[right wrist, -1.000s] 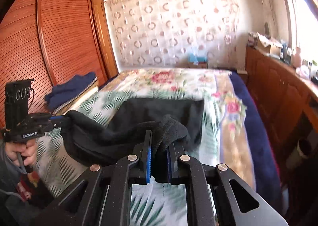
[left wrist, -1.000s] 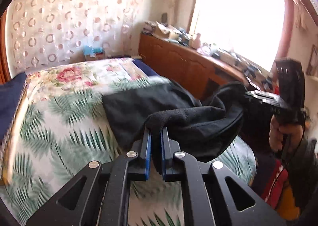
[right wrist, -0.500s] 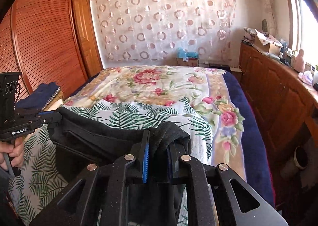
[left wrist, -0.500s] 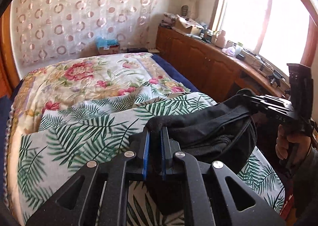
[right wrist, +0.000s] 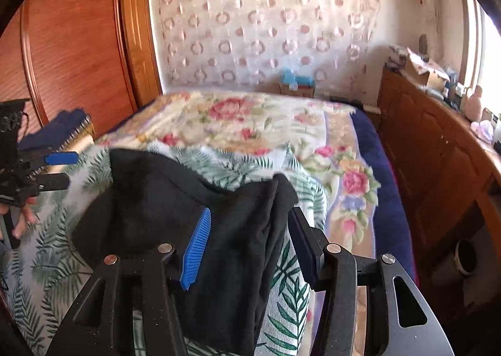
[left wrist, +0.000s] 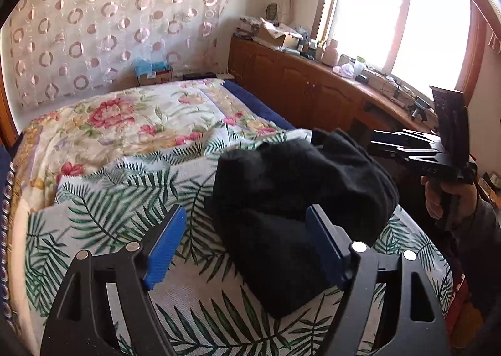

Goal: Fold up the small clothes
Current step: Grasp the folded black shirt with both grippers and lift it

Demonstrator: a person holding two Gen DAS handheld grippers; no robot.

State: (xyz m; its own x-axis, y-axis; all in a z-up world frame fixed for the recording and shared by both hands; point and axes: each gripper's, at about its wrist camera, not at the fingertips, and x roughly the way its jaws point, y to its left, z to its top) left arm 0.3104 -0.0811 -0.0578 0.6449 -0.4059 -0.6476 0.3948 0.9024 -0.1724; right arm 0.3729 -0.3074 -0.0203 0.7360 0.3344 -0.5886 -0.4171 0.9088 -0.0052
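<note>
Black fleece garment [left wrist: 297, 196] bunched and folded over on the near part of the bed, on the palm-leaf sheet [left wrist: 125, 199]; floral quilt [left wrist: 131, 117] beyond it toward the curtained wall

Left gripper [left wrist: 247, 243]: jaws opening, spread wide, blue pads [left wrist: 162, 246] clear of the cloth; garment edge lying between the fingers but not pinched

Right gripper [right wrist: 247, 246]: jaws opening, about half spread; fold of the black garment [right wrist: 188, 208] draped between the pads [right wrist: 197, 246], hanging loose, not clamped

Seen from the right wrist view: left gripper [right wrist: 59, 169] at far left, held in a hand [right wrist: 22, 218], fingers apart, just beside the garment's left corner

Seen from the left wrist view: right gripper [left wrist: 388, 144] at the garment's right edge, gripped by a hand [left wrist: 444, 196]

Wooden cabinet [left wrist: 313, 89] running along the window side; wooden wardrobe [right wrist: 78, 42] on the opposite side; folded dark-blue item [right wrist: 59, 127] near the wardrobe
</note>
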